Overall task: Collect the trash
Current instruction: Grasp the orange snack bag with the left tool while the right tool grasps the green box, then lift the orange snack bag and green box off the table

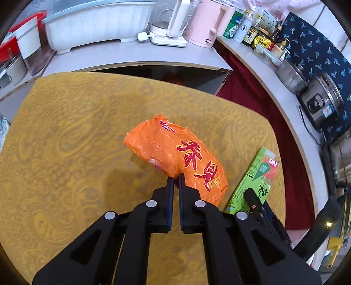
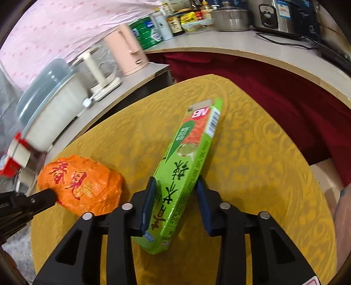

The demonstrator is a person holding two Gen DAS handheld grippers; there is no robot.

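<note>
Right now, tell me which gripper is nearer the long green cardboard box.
Right. The right gripper has the long green cardboard box between its fingers, gripping its sides. The left gripper is beside it, pinching the crumpled orange plastic bag.

The left wrist view looks forward and down along its own fingers [image 1: 174,182] from close above the yellow-clothed desk [image 1: 65,131], facing the grey counter [image 1: 131,59] with the pink kettle [image 1: 206,24] at the far side. The right wrist view sits just as close over the same desk [image 2: 263,164], tilted, facing the counter's corner and its right run, where the rice cooker [image 2: 278,15] stands. Both views share the desk top, the orange packet [image 1: 175,153] [image 2: 83,184], the green carton [image 1: 256,177] [image 2: 186,166], the kettle [image 2: 129,52] and the bottles. Each camera catches the other gripper at its edge: the right gripper [image 1: 258,203] low right in the left view, the left gripper [image 2: 33,201] at the left rim of the right view.
</note>
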